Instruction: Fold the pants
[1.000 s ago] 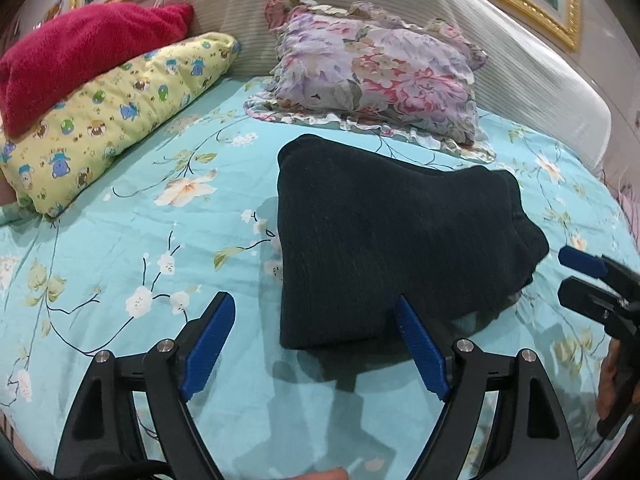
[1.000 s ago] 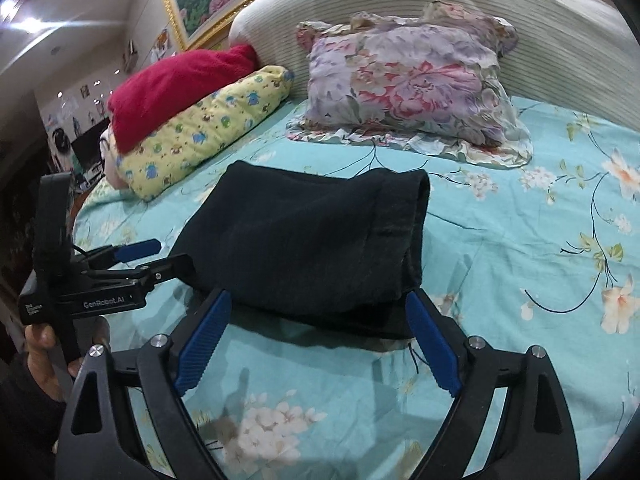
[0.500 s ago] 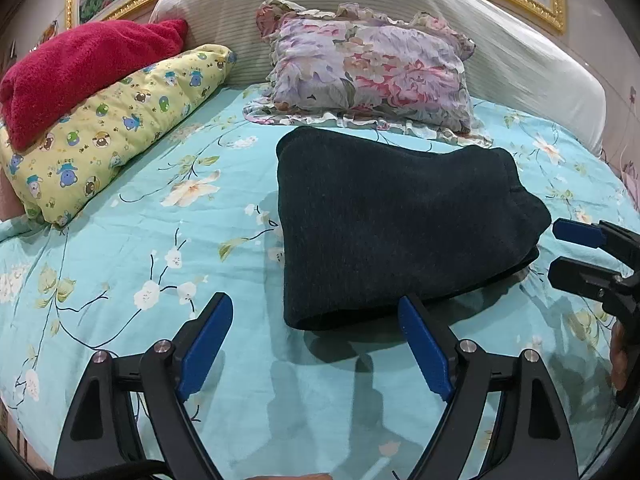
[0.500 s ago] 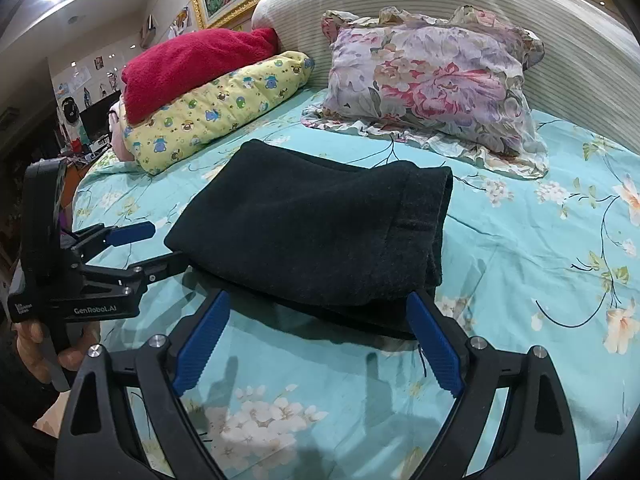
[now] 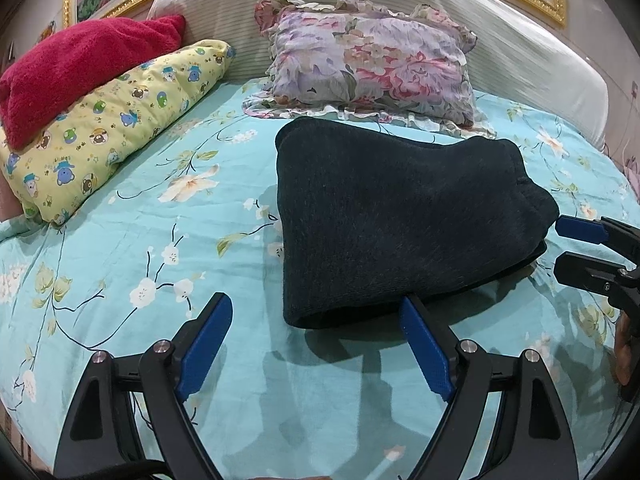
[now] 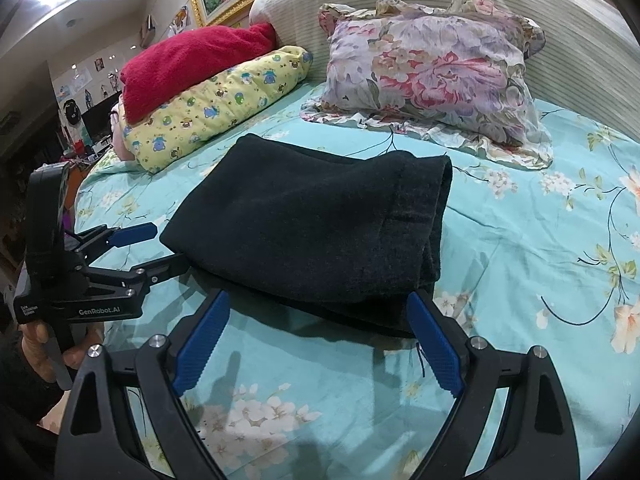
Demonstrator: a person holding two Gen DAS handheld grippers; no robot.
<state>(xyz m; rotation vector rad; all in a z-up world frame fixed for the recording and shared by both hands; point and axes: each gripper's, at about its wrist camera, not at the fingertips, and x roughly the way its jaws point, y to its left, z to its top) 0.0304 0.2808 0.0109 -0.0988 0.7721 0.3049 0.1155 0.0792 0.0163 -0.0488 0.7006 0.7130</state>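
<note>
The black pants lie folded in a compact stack on the teal floral bedsheet; they also show in the right wrist view. My left gripper is open and empty, just short of the stack's near edge; it shows at the left of the right wrist view. My right gripper is open and empty, just in front of the stack's near right corner; it shows at the right edge of the left wrist view.
A floral pillow leans on the white headboard behind the pants. A yellow cartoon-print pillow with a red blanket on it lies at the left. Room clutter shows beyond the bed's left side.
Both grippers have drawn back a little from the folded pants and risen slightly. Both stay open. The pants have not moved.
</note>
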